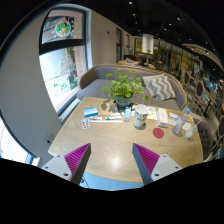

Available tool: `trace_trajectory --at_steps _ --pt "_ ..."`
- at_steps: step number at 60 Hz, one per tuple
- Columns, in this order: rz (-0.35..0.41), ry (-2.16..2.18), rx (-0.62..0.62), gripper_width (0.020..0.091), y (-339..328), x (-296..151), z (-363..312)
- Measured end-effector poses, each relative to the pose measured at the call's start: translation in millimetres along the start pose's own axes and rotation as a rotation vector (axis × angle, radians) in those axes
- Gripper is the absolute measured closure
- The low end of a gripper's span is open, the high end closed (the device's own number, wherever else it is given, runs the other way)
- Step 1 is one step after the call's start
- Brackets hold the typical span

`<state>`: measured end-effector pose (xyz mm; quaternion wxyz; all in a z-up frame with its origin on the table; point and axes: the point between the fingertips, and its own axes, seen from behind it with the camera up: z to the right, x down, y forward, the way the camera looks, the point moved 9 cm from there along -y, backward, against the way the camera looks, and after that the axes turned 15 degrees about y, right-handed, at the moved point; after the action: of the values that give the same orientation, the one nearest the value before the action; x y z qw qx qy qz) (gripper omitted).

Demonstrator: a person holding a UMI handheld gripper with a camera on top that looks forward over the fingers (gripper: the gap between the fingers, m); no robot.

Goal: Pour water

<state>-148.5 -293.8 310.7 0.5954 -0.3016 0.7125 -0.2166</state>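
My gripper [112, 163] is open above the near part of a round wooden table [115, 145], with nothing between its two magenta pads [77, 160]. Far beyond the fingers, a clear plastic bottle [127, 113] stands next to a pale cup [140, 117] near the table's middle back. A potted green plant [123, 91] stands just behind them. Another bottle-like container [181, 124] stands toward the right rim.
Papers and small packets [100, 116] lie at the back left of the table, and a pink coaster [158, 131] lies at the right. A grey sofa with a striped cushion [158, 87] curves behind the table. A window [62, 60] is at the left.
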Motion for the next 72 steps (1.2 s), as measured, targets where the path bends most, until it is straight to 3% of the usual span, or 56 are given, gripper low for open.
trace_trajectory --at_steps 17,37,54,66,72 --pt "0.025 0.018 0.097 0.0252 20 -13 88" --pt "0.105 0.125 0.223 0.0251 87 -48 262" --pt "0.155 0.201 0.223 0.0254 180 -90 388" --pt "0.181 0.16 0.227 0.0252 243 -114 436" --pt "0.209 0.144 0.215 0.0294 270 -123 447"
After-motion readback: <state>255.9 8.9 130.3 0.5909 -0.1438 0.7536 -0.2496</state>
